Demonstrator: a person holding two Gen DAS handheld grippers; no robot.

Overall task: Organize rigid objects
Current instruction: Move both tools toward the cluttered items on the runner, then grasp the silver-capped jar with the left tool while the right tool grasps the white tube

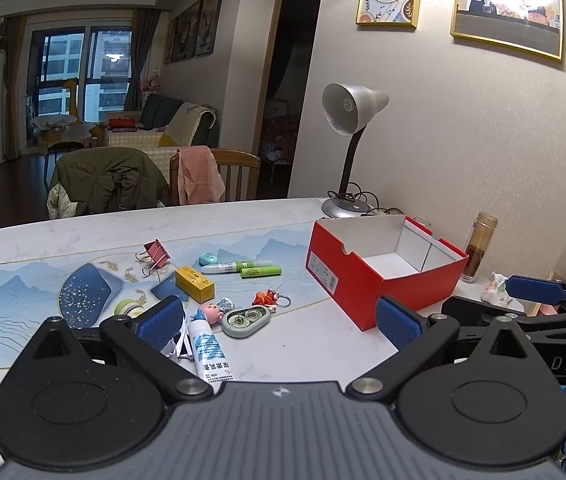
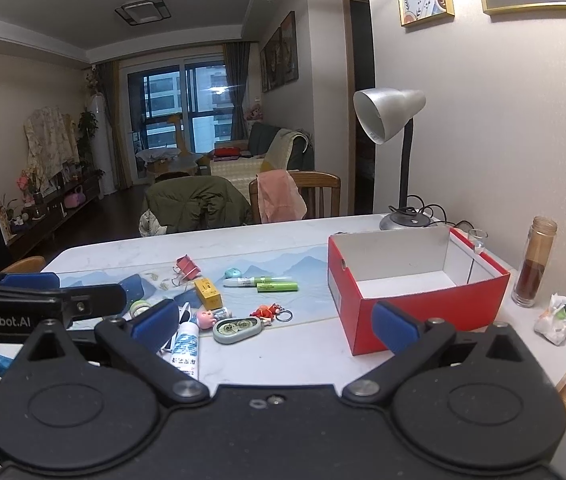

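An empty red cardboard box (image 1: pixel 379 276) (image 2: pixel 415 304) stands on the table's right side. Left of it lie several small items: a yellow box (image 1: pixel 194 283) (image 2: pixel 208 293), a green battery (image 1: pixel 261 271) (image 2: pixel 277 287), a white-and-green pen (image 1: pixel 235 267) (image 2: pixel 257 280), a pink binder clip (image 1: pixel 156 253) (image 2: pixel 186 267), a red figure keyring (image 1: pixel 269 298) (image 2: pixel 269 312), a grey correction-tape dispenser (image 1: pixel 246 321) (image 2: pixel 237 329), a pink pig toy (image 1: pixel 209 312) (image 2: pixel 206 317) and a white tube (image 1: pixel 208 352) (image 2: pixel 185 348). My left gripper (image 1: pixel 279 322) is open above the near table. My right gripper (image 2: pixel 275 322) is open beside it.
A desk lamp (image 1: pixel 347 140) (image 2: pixel 397 152) stands at the back right by the wall. A brown-filled bottle (image 2: pixel 533 268) and crumpled wrapper (image 2: pixel 557 318) sit right of the box. A small glass (image 2: pixel 477 240) is behind the box. Chairs with clothes stand beyond the far table edge.
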